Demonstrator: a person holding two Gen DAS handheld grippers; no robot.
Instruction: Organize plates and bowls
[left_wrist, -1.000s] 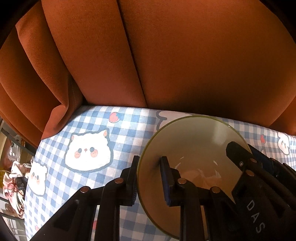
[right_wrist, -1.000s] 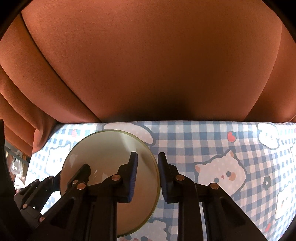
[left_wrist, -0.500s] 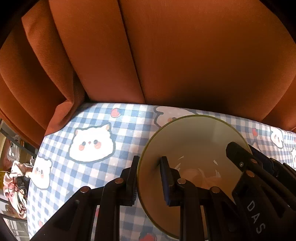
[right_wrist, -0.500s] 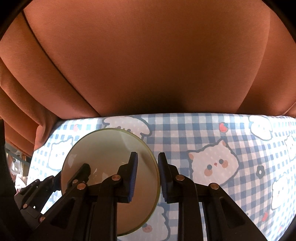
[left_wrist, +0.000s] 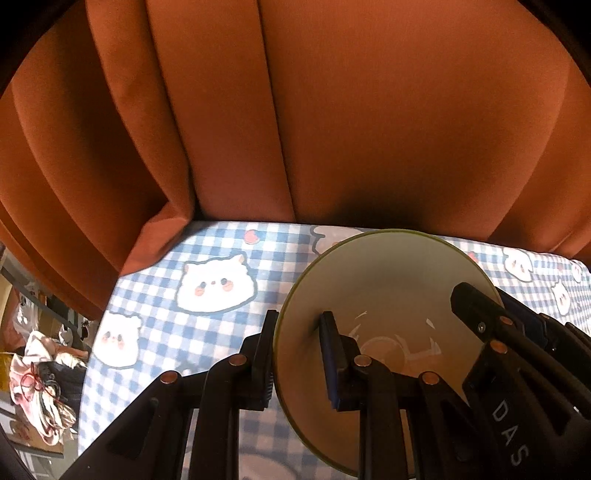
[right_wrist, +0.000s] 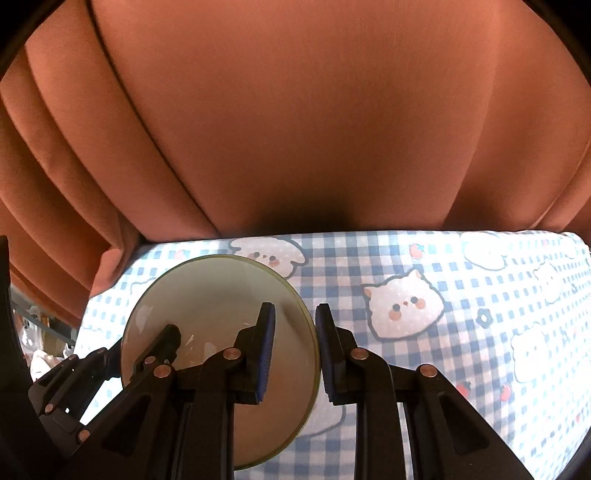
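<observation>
A cream bowl (left_wrist: 388, 288) with an olive-green rim is held above a blue checked tablecloth with cartoon animals. My left gripper (left_wrist: 297, 358) is shut on the bowl's left rim, one finger outside and one inside. The right gripper also shows in this view, on the bowl's right rim (left_wrist: 480, 314). In the right wrist view the same bowl (right_wrist: 214, 295) sits at the lower left. My right gripper (right_wrist: 293, 350) is shut on its right rim, one finger inside and one outside. The left gripper's fingers (right_wrist: 162, 347) reach in from the left. The bowl is empty.
An orange-brown curtain (left_wrist: 332, 110) hangs right behind the table's far edge (right_wrist: 369, 234). The tablecloth (right_wrist: 461, 332) spreads to the right. Past the table's left edge there is clutter of cloth and bags (left_wrist: 40, 369) lower down.
Both grippers and the bowl have lifted and drawn back a little; more of the tablecloth shows beyond and around the bowl. The grip on the bowl is unchanged.
</observation>
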